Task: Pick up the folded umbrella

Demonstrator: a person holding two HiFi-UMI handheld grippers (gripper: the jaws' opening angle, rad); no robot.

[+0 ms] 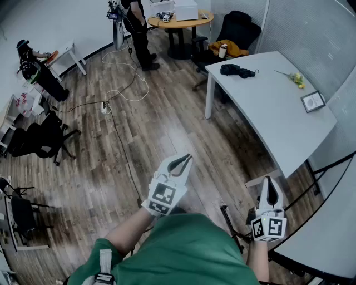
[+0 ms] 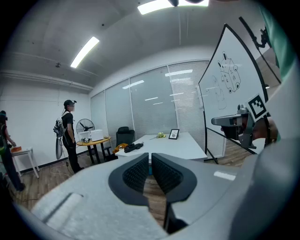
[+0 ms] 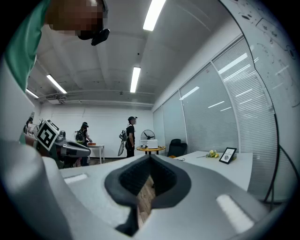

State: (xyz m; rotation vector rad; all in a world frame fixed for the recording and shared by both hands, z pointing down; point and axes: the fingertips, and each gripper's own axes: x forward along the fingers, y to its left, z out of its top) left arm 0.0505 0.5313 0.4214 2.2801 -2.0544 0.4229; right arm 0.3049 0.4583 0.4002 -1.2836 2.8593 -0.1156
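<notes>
One folded umbrella, black and with its strap trailing to one side, lies flat near the far end of a white table; nothing touches it. A yellow flower and a small framed picture lie further along the same tabletop, both apart from the umbrella. Past the table's far end stands a black chair with something yellow on its seat, and beyond that a round wooden table carrying a white box.

Well short of the white table, a person in a green top holds both grippers over the wooden floor. The left gripper has its jaws together with nothing between them; its own view looks across the room at the umbrella on the tabletop, small and distant. The right gripper, just beside the table's near edge, also has its jaw tips meeting and holds nothing; only floorboards show through the gap behind the tips in the right gripper view.

A person in black stands near the round table, and another person stands at a small white table by the left wall. A cable snakes across the floor between them. A whiteboard stands at the right of the left gripper view.
</notes>
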